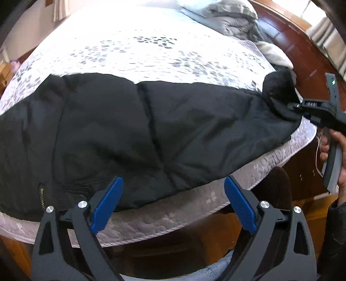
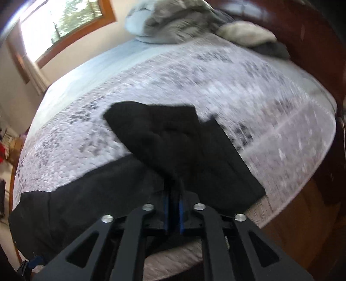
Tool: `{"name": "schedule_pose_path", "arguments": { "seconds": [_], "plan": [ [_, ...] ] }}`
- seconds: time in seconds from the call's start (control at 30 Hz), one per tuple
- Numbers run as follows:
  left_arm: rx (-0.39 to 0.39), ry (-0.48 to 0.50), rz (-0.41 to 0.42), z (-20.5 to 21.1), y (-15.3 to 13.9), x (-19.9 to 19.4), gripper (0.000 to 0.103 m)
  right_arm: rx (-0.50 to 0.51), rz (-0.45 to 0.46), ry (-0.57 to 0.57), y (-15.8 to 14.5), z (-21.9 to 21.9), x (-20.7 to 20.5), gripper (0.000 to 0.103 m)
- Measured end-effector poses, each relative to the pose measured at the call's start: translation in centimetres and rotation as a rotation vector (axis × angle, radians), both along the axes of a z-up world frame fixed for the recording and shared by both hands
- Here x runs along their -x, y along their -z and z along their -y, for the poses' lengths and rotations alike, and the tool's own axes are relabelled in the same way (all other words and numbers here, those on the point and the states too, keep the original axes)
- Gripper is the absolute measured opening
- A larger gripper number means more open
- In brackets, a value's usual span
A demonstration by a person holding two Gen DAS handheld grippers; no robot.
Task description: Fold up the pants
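Your left gripper point(image 1: 173, 207) has its jaws spread wide apart, blue pads point(image 1: 107, 205) facing each other with nothing between them. It hangs over the near edge of the bed point(image 1: 151, 224), just short of the black pants point(image 1: 134, 129), not touching them.

Your right gripper point(image 2: 173, 210) has its jaws pressed together on a fold of the pants point(image 2: 173, 151); the cloth rises out of the pinch and spreads up and away over the bedspread. In the left wrist view you see that same right gripper point(image 1: 297, 106) at the far right, biting the leg end, which is bunched and lifted off the bed there, with your right hand point(image 1: 333, 151) wrapped around the handle below it.

The pants lie lengthwise along the near edge of the bed, left to right. The waist end with a brass zipper point(image 1: 42, 197) sits at the near left, just beside your left gripper. A seam runs across the middle of the cloth.

Beyond the pants the spotted white bedspread point(image 1: 140, 49) stretches away. At the far right corner there is a heap of grey bedding point(image 1: 235, 19) and a cream pillow point(image 1: 274, 54) against the dark wooden bed frame point(image 1: 302, 49). In the right wrist view a window point(image 2: 64, 21) stands at the far left; that view is blurred.
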State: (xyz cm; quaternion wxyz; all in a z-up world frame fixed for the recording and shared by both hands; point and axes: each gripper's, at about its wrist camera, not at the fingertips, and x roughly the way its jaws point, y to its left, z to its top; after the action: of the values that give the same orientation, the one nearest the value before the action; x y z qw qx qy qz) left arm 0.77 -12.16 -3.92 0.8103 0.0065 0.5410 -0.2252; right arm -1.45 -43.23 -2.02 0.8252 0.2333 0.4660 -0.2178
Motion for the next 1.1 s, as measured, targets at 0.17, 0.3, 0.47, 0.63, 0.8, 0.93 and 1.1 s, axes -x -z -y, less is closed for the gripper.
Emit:
{"name": "schedule_pose_path", "arguments": {
  "seconds": [0.17, 0.3, 0.47, 0.63, 0.8, 0.93, 1.1],
  "plan": [
    [-0.030, 0.028, -0.008, 1.3, 0.1, 0.3, 0.094, -0.018, -0.043, 0.062, 2.6, 2.2, 3.1, 0.034],
    [-0.033, 0.012, -0.017, 1.5, 0.3, 0.1, 0.094, -0.046, -0.036, 0.135, 3.4, 4.4, 5.1, 0.045],
    [0.008, -0.074, -0.060, 0.7, 0.7, -1.1, 0.094, -0.050, -0.038, 0.107, 4.3, 5.6, 5.0, 0.019],
    [0.012, -0.095, -0.066, 1.2, 0.9, -1.2, 0.094, -0.033, -0.009, 0.054, 4.0, 5.9, 2.5, 0.010],
    [0.016, -0.108, -0.085, 1.9, 1.3, -1.2, 0.094, -0.031, 0.237, -0.032, 0.3, 6.1, 1.1, 0.009],
    [0.004, -0.110, -0.094, 2.8, 1.7, -1.2, 0.094, -0.074, 0.353, -0.011, 0.5, 7.9, 2.8, 0.009],
    [-0.018, -0.066, -0.120, 4.6, 2.6, -1.0, 0.094, -0.115, 0.069, 0.036, 7.7, 9.4, 4.0, 0.013]
  ]
}}
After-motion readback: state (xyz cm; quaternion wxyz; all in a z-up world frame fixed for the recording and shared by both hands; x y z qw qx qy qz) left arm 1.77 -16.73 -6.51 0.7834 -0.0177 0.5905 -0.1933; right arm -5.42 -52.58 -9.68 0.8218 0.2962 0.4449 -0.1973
